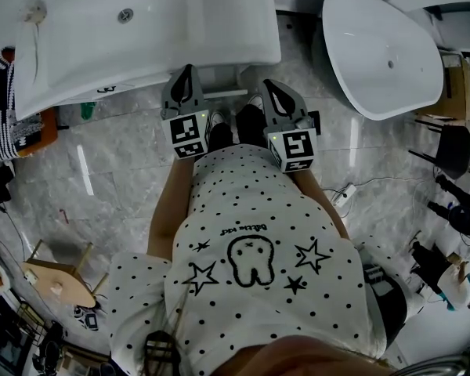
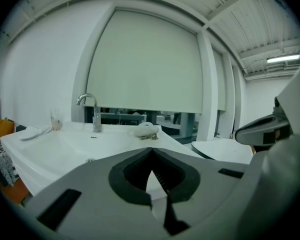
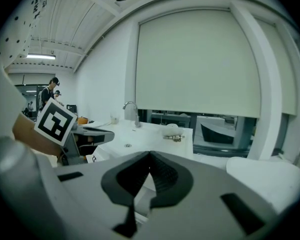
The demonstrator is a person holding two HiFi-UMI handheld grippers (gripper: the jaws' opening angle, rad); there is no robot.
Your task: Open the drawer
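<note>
A grey marble floor (image 1: 117, 155) carries a long white ceramic washbasin (image 1: 141, 30), with a white oval tub (image 1: 384, 49) off its right end. The grey left tool (image 1: 186, 73) and grey right tool (image 1: 270, 88) hover side by side at the washbasin's front edge, each closed tight on nothing. The drawer cannot be made out under that edge

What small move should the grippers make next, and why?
Probably lower the left gripper below the front edge of the sink and open its jaws. Both it and the right gripper are shut, empty and held in the air before the sink, touching nothing; neither gripper view shows a drawer handle yet.
</note>
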